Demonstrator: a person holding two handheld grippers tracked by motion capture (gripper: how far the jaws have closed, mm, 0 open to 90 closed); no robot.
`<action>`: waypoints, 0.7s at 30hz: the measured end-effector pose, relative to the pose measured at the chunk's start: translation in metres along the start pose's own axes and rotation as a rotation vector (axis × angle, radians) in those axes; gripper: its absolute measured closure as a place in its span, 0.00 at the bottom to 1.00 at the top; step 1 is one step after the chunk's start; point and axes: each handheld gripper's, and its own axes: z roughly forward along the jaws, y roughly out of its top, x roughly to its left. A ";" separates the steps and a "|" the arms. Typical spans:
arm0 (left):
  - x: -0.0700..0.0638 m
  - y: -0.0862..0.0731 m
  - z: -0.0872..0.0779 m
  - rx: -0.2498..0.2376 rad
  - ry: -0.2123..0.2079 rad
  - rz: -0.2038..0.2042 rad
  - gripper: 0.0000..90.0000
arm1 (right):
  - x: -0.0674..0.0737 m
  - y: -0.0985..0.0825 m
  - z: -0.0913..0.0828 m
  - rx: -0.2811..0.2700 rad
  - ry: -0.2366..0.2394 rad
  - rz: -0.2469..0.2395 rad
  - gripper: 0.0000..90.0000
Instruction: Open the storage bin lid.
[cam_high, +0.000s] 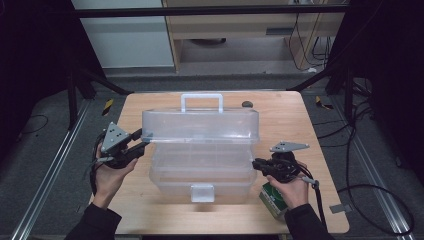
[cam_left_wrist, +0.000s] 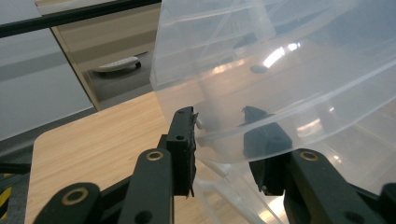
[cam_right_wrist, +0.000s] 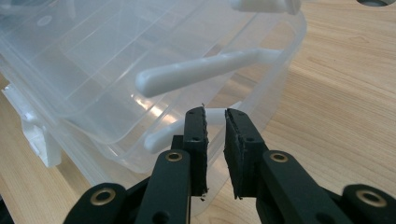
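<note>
A clear plastic storage box stands mid-table, its base (cam_high: 165, 182) low and its lid (cam_high: 200, 125) raised above it, with a white handle (cam_high: 201, 96) on the lid. My left gripper (cam_high: 142, 140) is shut on the lid's left end. In the left gripper view (cam_left_wrist: 222, 122), one jaw presses outside the lid's wall (cam_left_wrist: 280, 56) and the other shows through it. My right gripper (cam_high: 255, 165) is at the box's right side. Its jaws (cam_right_wrist: 215, 114) are nearly together, tips at a white link arm (cam_right_wrist: 163, 133). I cannot tell whether they pinch it.
A second white link arm (cam_right_wrist: 201, 70) runs above. A white latch (cam_high: 202, 192) sits on the base's front. A green carton (cam_high: 272, 201) lies under the right hand near the front edge. A small dark item (cam_high: 246, 104) lies behind the box. Table edges are close on both sides.
</note>
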 end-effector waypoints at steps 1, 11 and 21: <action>0.000 0.001 0.001 -0.004 0.002 -0.002 0.70 | 0.000 0.000 0.000 -0.001 0.000 -0.001 0.88; 0.007 0.014 0.008 -0.013 0.021 -0.025 0.72 | 0.001 0.000 0.000 -0.001 -0.004 -0.005 0.88; 0.012 0.025 0.017 -0.032 0.055 -0.027 0.75 | 0.001 0.000 0.000 0.000 -0.010 -0.011 0.88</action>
